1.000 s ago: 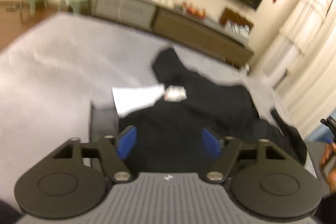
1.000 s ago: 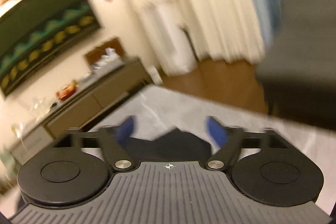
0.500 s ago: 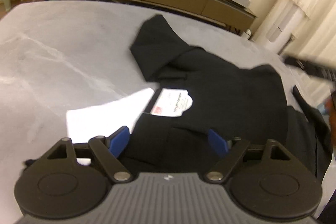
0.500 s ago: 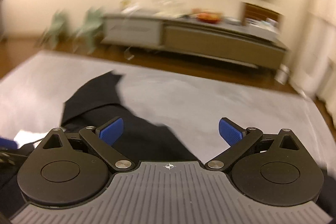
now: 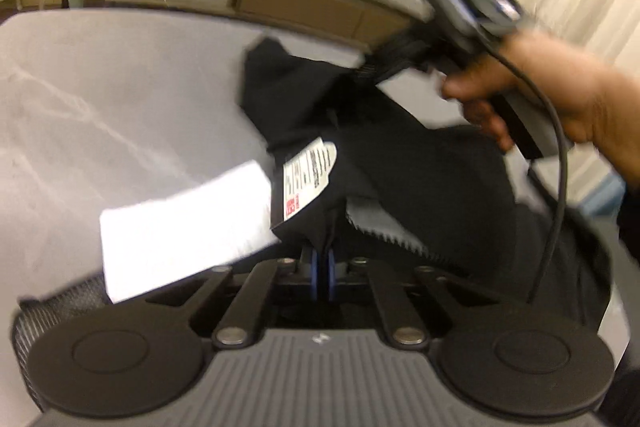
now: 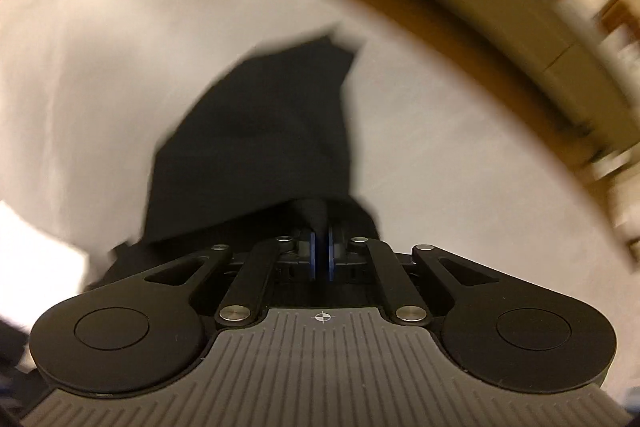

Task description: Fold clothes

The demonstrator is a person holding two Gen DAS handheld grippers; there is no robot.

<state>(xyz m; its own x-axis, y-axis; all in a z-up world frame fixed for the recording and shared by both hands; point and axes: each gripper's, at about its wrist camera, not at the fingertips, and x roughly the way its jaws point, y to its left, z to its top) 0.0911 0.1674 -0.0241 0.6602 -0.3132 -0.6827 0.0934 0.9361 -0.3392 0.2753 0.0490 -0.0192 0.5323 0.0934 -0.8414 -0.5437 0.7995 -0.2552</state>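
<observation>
Both grippers clenched on the black garment (image 5: 400,155): left gripper (image 5: 320,269) at the near edge by the label (image 5: 308,179), right gripper (image 6: 321,259) at the far end. Garment hangs stretched between them, lengthwise above the grey worktop (image 5: 100,87).

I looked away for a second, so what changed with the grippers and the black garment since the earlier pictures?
Both grippers went from open to shut on the black fabric garment: the left gripper pinches a fold near the white care label, the right gripper another edge. The garment now bunches upward. The grey tabletop and white paper sheet remain.
</observation>
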